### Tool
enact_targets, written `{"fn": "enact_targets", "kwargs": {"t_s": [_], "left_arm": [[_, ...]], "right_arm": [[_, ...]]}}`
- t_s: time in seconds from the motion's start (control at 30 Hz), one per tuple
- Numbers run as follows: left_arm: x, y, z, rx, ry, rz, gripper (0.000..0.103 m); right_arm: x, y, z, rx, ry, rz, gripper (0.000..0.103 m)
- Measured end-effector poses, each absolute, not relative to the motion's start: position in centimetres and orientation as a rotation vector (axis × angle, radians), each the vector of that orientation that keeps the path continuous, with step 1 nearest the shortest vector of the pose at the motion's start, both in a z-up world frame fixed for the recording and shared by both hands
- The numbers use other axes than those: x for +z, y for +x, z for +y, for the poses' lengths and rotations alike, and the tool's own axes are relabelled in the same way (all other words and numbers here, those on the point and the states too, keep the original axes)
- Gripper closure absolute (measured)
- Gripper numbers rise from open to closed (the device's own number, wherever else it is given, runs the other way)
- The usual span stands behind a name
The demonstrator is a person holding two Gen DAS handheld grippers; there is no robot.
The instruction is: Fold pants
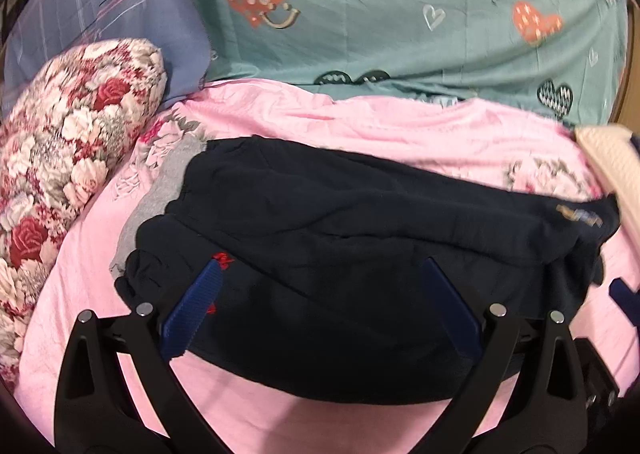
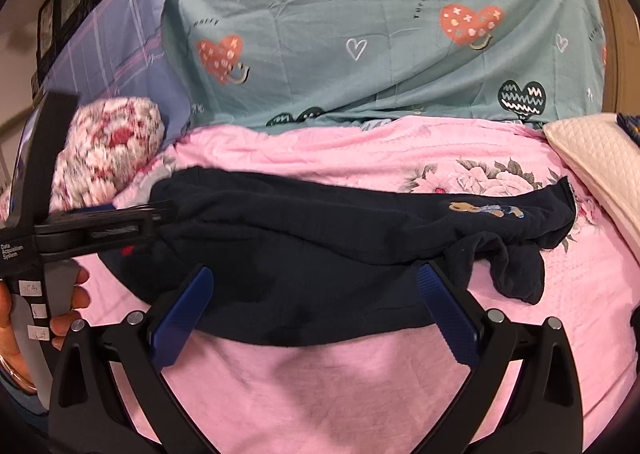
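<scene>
A bed with a pink floral bedspread (image 2: 320, 374) backs onto a teal heart-print quilt (image 2: 360, 34). The navy pants (image 2: 300, 246) lie folded just ahead of both jaws, long axis crosswise. Left gripper (image 1: 320, 294) and right gripper (image 2: 316, 302) are spread wide, empty, the left nearer the cuffed end. No containers show.

My navy pants (image 1: 360, 234) lie on pink floral bedding (image 1: 280, 414). At twelve o'clock, teal cover (image 1: 400, 14) with orange hearts; at nine, a red-and-white rose-print pillow (image 1: 72, 134). My gripper pads (image 1: 196, 310) are blue.
</scene>
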State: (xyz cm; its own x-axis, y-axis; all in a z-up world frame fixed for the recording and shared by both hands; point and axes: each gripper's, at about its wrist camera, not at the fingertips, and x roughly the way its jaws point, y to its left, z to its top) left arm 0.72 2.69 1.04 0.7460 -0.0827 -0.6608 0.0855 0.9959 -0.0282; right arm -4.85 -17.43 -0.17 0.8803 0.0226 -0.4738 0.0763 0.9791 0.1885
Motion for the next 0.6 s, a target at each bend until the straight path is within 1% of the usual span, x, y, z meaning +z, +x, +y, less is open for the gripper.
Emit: {"fn": "enact_targets", "kwargs": {"t_s": [0.07, 0.17, 0.3, 0.4, 0.47, 0.6], "left_arm": [[1.7, 0.4, 5.0, -0.097, -0.058, 0.738, 0.002], [1.4, 0.2, 9.6, -0.142, -0.168, 0.807, 0.002], [-1.3, 0.8, 15.9, -0.119, -0.325, 0.915, 0.002], [-5.2, 2.2, 19.7, -0.13, -0.508, 1.042, 0.002], [-6.8, 2.8, 20.7, -0.145, -0.583, 1.085, 0.002], [-7.2, 4.0, 20.9, -0.171, -0.618, 1.074, 0.002]], "right_arm": [[0.0, -4.8, -18.6, -0.036, 0.262, 0.495, 0.001], [-0.4, -4.4, -19.9, -0.013, 0.364, 0.535, 0.001], [-0.6, -4.1, -20.2, 0.008, 0.418, 0.594, 0.001], [0.4, -4.8, -20.8, -0.006, 0.427, 0.578, 0.001], [1.1, -5.8, -22.0, -0.017, 0.459, 0.551, 0.001], [1.2, -8.0, -25.3, -0.054, 0.533, 0.528, 0.001]]}}
